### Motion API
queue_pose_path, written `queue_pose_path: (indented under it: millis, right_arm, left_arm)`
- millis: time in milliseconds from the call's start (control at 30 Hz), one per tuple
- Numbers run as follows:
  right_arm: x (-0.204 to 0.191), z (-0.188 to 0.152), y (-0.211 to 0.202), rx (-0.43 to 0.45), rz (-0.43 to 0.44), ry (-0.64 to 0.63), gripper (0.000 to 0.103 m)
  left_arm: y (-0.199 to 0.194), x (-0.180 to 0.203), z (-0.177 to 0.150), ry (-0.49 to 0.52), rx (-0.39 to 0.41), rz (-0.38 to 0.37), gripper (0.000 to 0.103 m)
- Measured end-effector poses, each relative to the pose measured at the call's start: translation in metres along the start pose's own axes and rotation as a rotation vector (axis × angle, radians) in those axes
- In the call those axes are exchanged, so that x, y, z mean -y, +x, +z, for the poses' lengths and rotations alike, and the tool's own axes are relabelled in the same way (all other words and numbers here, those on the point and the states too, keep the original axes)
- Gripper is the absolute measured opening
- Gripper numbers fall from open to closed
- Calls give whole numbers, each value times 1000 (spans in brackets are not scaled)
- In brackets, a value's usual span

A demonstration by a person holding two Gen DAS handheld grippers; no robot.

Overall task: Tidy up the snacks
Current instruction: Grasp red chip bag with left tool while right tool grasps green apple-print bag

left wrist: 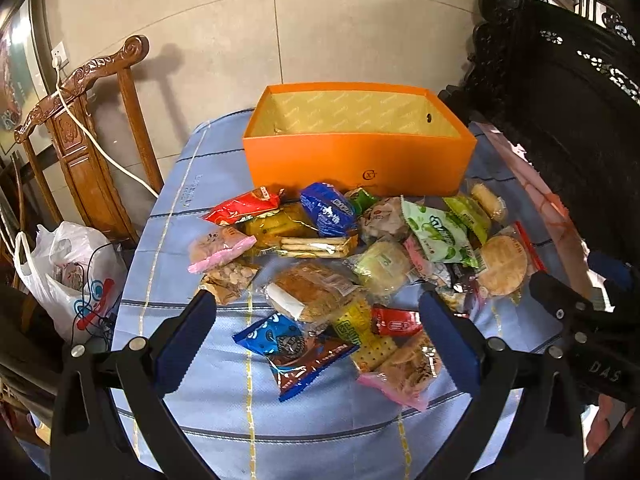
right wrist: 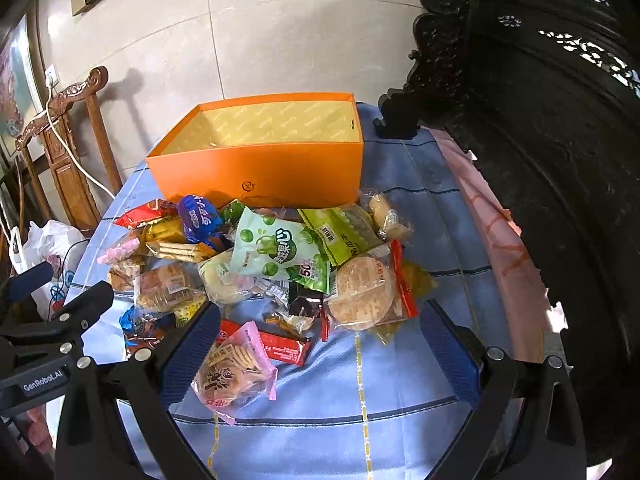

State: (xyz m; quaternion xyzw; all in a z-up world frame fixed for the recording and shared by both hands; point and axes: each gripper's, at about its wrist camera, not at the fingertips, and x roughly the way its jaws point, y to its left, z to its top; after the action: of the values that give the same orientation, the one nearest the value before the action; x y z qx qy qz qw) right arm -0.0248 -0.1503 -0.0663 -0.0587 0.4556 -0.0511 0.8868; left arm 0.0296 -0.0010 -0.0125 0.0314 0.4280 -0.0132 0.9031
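The snacks [left wrist: 360,256] lie heaped on the blue cloth [left wrist: 224,412] just near of the open orange box [left wrist: 360,160], which looks empty, ready to take them. Both grippers, left [left wrist: 318,336] and right [right wrist: 316,348], hover over the heap's near edge, jaws wide apart and holding nothing, apparently poised for a first pick.

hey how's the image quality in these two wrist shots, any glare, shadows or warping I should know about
Left wrist view: strong fisheye bending at the edges, black vignette corners; the orange box and snack pile are sharp; the wooden chair throws a shadow on the wall. Right wrist view: same warping; the dark carved cabinet is underexposed; mild glare on the green-apple packet.
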Motion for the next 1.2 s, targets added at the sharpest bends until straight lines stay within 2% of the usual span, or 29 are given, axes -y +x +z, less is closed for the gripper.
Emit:
queue_pose_path:
  millis: [167,233,267,300,400,433,500,567,600,767,833,867,900,933,967,1000,1067,1100,1133,1167,1200]
  right_arm:
    - [-8,2,23,0,25,-36,100]
    - [-17,6,45,-13,41,-78,100]
    - [-22,7,55,-27,50,-97,100]
    - [-26,9,63,-35,58,-112,100]
    - [-38,19,91,-30,95,-159,100]
    - [-42,22,98,-25,102,-175,100]
    - [-48,28,115,-33,66,-222,100]
    - [-51,31,127,-45,47,-246,100]
    - [-51,32,132,-49,54,-244,100]
    - [-54,33,161,-94,55,-241,100]
    - [-55,31,167,-100,58,-253,100]
    - [-54,31,168,-94,63,-254,100]
    - [-52,33,169,-98,65,-242,100]
    - [-51,33,169,-106,68,-229,100]
    - [-49,34,170,-120,75,-211,99]
    - [-48,35,171,-131,70,-203,95]
    - [-49,37,170,-123,44,-200,63]
    - [-49,40,167,-114,33,-192,53]
    - [-49,43,164,-115,31,-184,44]
    - [-50,45,160,-116,16,-184,37]
    - [-51,47,157,-118,3,-193,35]
  left_arm:
    - [19,-29,-3,58,8,78,99]
    - [36,-55,5,27,27,110,99]
    - [39,-58,7,21,24,98,99]
    - [52,-69,17,-4,25,17,99]
    - [71,-75,29,5,37,-23,99]
    - [87,-76,35,46,47,-19,99]
    - [112,-83,44,113,34,43,99]
    - [123,-92,49,124,48,35,99]
    - [141,-102,59,144,31,-29,99]
    - [193,-115,75,242,-28,-49,99]
    - [206,-120,77,264,-66,-148,99]
    - [208,-122,77,262,-78,-165,96]
    - [209,-128,78,246,-96,-196,83]
    - [210,-140,77,194,-122,-282,78]
    - [211,-145,76,177,-128,-305,75]
    - [212,-150,74,167,-126,-311,70]
    - [215,-155,73,216,-117,-293,63]
    - [214,-155,72,223,-118,-290,52]
    - [211,-153,72,254,-116,-279,46]
    - [208,-152,73,286,-108,-269,45]
    - [208,-154,73,314,-115,-264,44]
